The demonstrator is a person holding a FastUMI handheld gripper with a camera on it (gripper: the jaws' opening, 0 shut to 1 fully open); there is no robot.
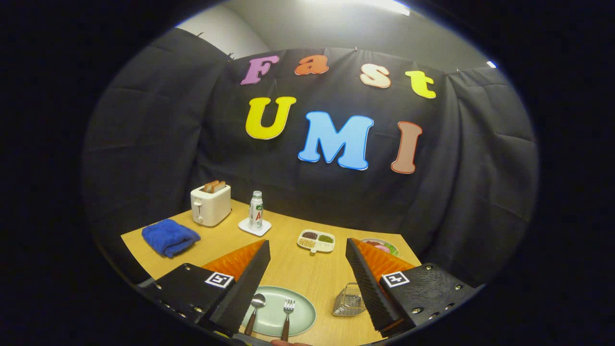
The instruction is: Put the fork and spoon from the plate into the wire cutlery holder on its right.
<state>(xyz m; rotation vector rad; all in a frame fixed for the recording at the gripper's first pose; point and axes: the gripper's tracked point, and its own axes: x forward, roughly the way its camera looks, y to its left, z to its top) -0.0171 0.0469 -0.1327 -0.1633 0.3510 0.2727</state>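
A pale green plate (302, 315) lies on the wooden table between my two fingers, low and close. On it rest a spoon (256, 304) on the left and a fork (288, 310) beside it, handles toward me. The wire cutlery holder (348, 302) stands just right of the plate, partly hidden behind my right finger. My gripper (307, 252) is open and held above the table, nothing between its fingers.
Beyond the fingers sit a divided snack tray (316, 240), a bottle (256, 210) on a white coaster, a white toaster (210, 204) with toast, a blue cloth (169, 237) at the left, and a plate of food (382, 246) behind the right finger.
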